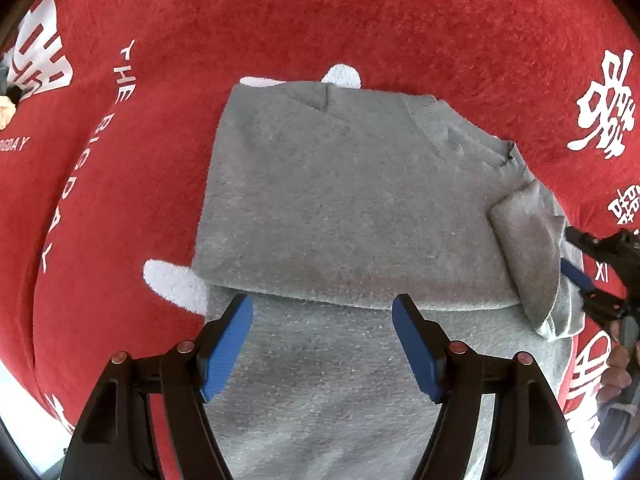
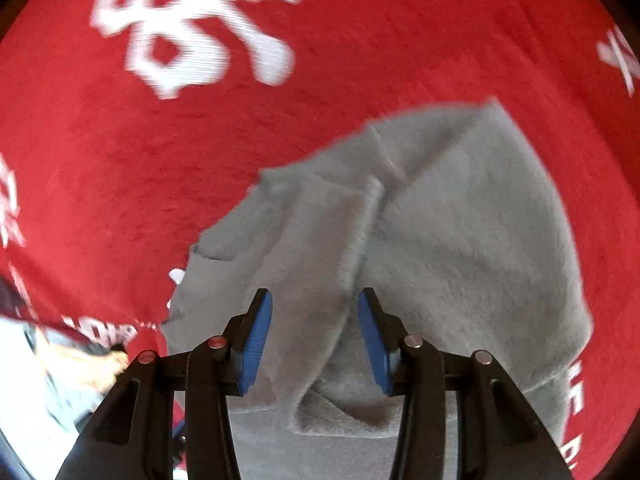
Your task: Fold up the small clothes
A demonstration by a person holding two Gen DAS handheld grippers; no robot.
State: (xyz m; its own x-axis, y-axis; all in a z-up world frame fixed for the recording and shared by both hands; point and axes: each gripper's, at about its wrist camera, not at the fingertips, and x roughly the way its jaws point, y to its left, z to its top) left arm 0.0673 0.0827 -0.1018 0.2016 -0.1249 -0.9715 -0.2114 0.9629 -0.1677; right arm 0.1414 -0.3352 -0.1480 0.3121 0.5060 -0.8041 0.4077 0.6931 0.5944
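Note:
A grey knitted sweater (image 1: 340, 200) lies flat on a red blanket, its lower part folded up over its body. My left gripper (image 1: 322, 308) hovers open over the folded edge, with nothing between its blue pads. At the sweater's right side a sleeve (image 1: 524, 240) is folded inward. My right gripper (image 1: 578, 268) is at that sleeve. In the right wrist view the right gripper (image 2: 315, 300) stands open astride the sleeve's fold (image 2: 320, 260), pads apart from the cloth. The sweater's body (image 2: 460, 220) spreads out beyond it.
The red blanket (image 1: 320, 20) with white lettering and characters (image 2: 192, 20) covers the whole surface around the sweater. A person's hand (image 1: 616, 364) holds the right gripper's handle. A pale floor strip (image 1: 24, 420) shows past the blanket's edge.

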